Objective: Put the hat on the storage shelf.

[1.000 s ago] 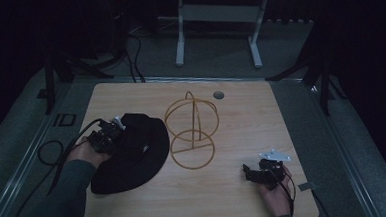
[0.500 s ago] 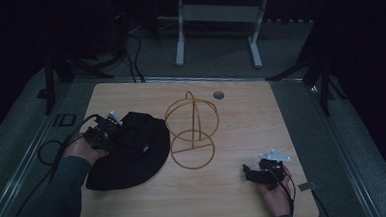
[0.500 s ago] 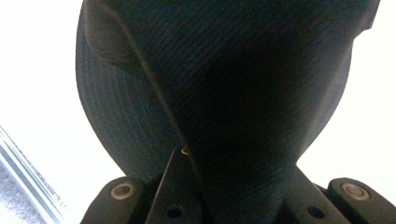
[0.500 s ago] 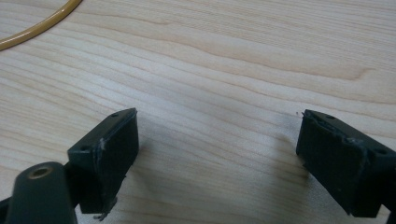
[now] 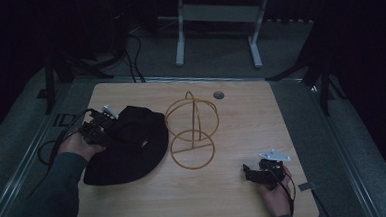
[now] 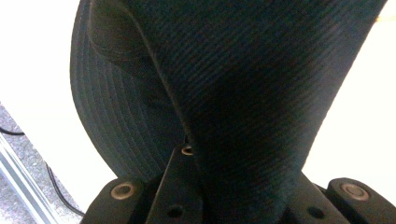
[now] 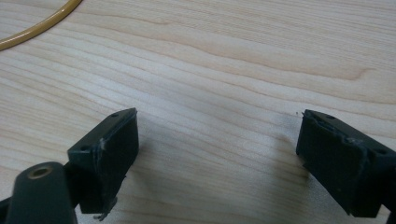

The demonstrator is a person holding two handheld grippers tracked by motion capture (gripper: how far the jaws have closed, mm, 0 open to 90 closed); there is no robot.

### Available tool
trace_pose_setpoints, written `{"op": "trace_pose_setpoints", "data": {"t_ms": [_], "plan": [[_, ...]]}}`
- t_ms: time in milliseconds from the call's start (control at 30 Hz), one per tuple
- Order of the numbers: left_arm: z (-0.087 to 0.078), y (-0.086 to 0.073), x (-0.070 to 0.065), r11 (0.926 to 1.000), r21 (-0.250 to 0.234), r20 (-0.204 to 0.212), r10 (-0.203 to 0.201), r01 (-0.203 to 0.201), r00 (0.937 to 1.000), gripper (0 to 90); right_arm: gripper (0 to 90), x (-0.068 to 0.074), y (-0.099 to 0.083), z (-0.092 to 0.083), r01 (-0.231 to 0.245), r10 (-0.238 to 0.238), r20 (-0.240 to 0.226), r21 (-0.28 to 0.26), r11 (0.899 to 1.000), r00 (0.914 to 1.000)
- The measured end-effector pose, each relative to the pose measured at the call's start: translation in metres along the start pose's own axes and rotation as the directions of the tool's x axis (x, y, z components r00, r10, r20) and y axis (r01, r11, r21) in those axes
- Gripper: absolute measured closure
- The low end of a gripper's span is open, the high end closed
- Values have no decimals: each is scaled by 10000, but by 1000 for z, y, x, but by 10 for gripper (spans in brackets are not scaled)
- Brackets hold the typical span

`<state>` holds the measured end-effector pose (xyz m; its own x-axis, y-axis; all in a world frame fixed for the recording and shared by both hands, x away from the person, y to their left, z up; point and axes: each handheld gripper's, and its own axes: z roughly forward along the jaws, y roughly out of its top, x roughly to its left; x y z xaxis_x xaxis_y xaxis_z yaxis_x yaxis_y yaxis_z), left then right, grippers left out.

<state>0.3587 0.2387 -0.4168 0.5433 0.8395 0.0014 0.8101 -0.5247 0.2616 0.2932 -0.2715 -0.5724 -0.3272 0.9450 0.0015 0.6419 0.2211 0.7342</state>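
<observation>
Left gripper (image 5: pixel 99 129) has its jaws pinched on a fold of the black hat (image 5: pixel 128 147), with the fabric bunched up right between them. The hat lies on the table (image 5: pixel 241 111), just beside the wire hat stand (image 5: pixel 192 131) ahead of that gripper. Right gripper (image 5: pixel 262 174) rests wide apart and empty, well off from the stand. My worry: that grip looks thin, so the floppy cloth could slip out, or the brim could snag the wire and tip it.

No text, label, brand, number or sign can be read anywhere.
</observation>
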Motion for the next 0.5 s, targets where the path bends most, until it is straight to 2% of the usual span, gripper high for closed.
{"op": "trace_pose_setpoints", "data": {"t_ms": [500], "plan": [[-13,3,7,9991,-399,266,-135,146,9996,885,128,0,0,0,1,-1,0,-1,10000,10000]]}}
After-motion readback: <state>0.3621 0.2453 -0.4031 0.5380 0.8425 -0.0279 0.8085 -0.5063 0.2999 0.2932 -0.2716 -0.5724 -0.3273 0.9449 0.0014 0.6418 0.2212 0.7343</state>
